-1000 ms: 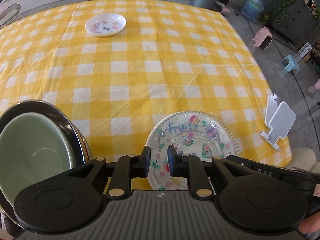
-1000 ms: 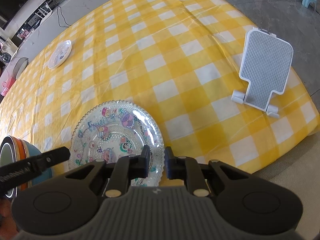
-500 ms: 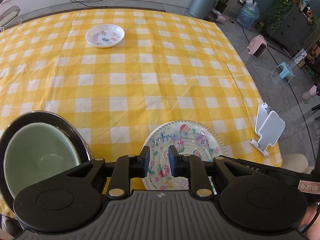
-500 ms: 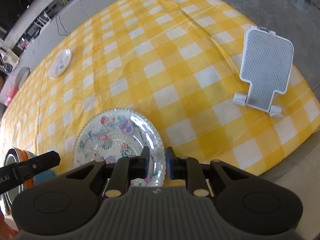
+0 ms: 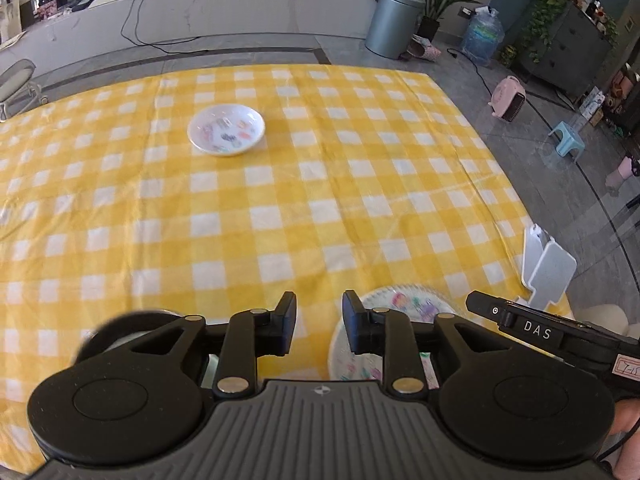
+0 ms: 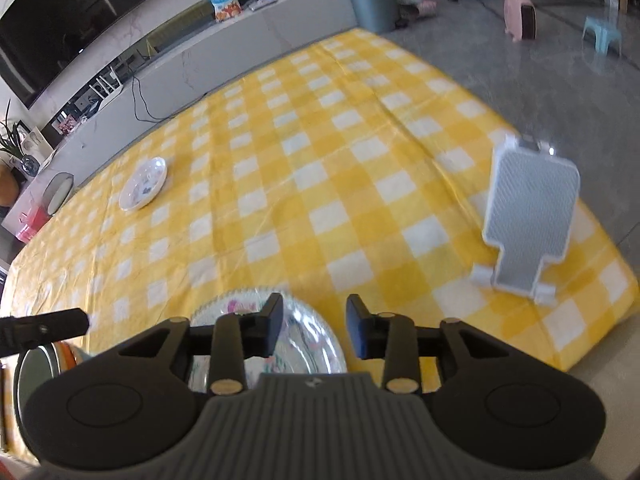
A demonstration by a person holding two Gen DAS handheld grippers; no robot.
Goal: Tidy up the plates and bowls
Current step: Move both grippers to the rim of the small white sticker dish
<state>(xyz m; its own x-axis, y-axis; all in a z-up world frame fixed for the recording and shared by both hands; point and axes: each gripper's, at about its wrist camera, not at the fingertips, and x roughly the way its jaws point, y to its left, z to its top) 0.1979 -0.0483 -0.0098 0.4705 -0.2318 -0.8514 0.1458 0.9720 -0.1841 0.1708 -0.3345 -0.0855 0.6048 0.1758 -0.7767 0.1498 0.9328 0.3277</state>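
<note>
A clear glass plate with painted fruit (image 5: pixel 404 303) lies at the table's near edge, half hidden under my left gripper's right finger; in the right wrist view the glass plate (image 6: pixel 306 342) shows below and between the fingers. A small white patterned bowl (image 5: pixel 226 130) sits far across the yellow checked cloth, also seen as the white bowl (image 6: pixel 143 184). A stack of bowls (image 6: pixel 38 364) with a green one on top stands at the lower left. My left gripper (image 5: pixel 319 320) and my right gripper (image 6: pixel 315 322) hang above the table, jaws opening, nothing between them.
A white phone stand (image 6: pixel 528 216) stands near the table's right edge, also seen as the stand (image 5: pixel 548 272). The right gripper's body (image 5: pixel 536 332) reaches in beside the plate. Beyond the table are a grey bin (image 5: pixel 394 24), a water jug and a pink heater on the floor.
Both grippers' jaws have spread wider. The left gripper has risen and both views have tipped up, showing more of the far table. The bowl stack has slipped behind the left gripper's body.
</note>
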